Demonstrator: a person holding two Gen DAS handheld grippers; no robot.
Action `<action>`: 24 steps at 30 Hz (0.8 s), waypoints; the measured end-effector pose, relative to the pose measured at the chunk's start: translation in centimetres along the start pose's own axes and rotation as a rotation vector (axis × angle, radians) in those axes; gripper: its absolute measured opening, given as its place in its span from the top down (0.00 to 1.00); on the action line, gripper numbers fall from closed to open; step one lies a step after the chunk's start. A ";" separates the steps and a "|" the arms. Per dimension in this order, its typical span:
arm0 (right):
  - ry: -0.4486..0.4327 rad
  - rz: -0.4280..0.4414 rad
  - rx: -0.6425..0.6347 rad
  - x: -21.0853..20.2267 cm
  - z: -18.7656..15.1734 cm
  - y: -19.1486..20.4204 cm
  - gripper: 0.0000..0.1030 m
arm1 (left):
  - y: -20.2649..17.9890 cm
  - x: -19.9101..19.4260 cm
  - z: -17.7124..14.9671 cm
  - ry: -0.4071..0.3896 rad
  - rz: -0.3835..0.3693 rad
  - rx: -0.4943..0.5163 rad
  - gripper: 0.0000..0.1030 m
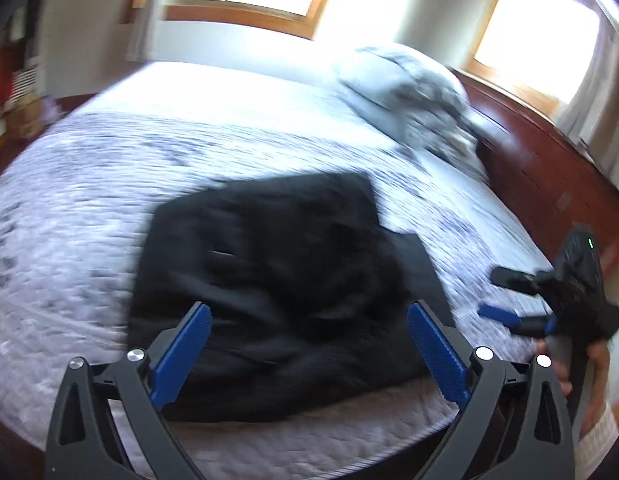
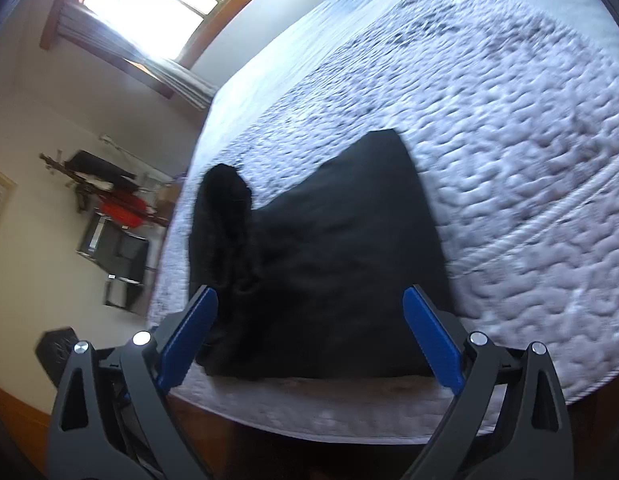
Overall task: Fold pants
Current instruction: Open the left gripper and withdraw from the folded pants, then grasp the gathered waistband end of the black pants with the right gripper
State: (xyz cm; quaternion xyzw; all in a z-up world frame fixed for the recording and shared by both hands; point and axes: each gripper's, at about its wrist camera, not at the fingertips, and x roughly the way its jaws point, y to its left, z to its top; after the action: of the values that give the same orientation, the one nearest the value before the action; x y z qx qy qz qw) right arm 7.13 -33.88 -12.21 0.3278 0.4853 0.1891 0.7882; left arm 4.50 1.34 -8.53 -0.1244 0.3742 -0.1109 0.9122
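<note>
The black pants (image 1: 277, 292) lie bunched at lower centre on the bed (image 1: 109, 184), just ahead of both spread, empty jaws; left gripper (image 1: 309, 344) looks nearer; right gripper (image 2: 309, 336) hovers beside the edge.

No legible text, labels or numbers anywhere.

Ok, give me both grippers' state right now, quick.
Left gripper: open, holding nothing, above the black pants on the bed.
Right gripper: open, holding nothing, also above the pants.
</note>
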 end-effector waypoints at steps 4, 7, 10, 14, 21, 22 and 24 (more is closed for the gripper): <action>0.055 0.041 0.036 2.9 0.7 0.5 0.08 | 5.2 -0.6 0.5 0.016 0.109 -0.119 0.04; 0.091 0.058 0.056 5.1 0.9 0.9 0.08 | 8.6 -0.2 -0.3 0.046 0.159 -0.195 0.04; 0.112 0.063 0.054 6.7 0.8 1.6 0.08 | 10.6 0.3 -1.1 0.073 0.198 -0.236 0.04; 0.137 0.064 0.044 8.3 1.0 2.3 0.08 | 12.0 1.6 -2.3 0.121 0.220 -0.274 0.04; 0.157 0.088 0.039 10.2 1.2 3.5 0.08 | 12.4 2.8 -3.4 0.169 0.206 -0.298 0.04; 0.157 0.088 0.036 10.4 1.2 3.8 0.08 | 12.4 2.9 -3.5 0.174 0.205 -0.300 0.04; 0.153 0.084 0.029 10.9 1.1 4.2 0.08 | 12.5 3.2 -3.8 0.191 0.202 -0.302 0.04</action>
State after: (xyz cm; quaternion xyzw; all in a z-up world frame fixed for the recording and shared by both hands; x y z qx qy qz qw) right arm 13.20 -24.51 -15.87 0.3440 0.5325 0.2393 0.7354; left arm 5.42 11.63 -17.13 -0.2103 0.4819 0.0271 0.8502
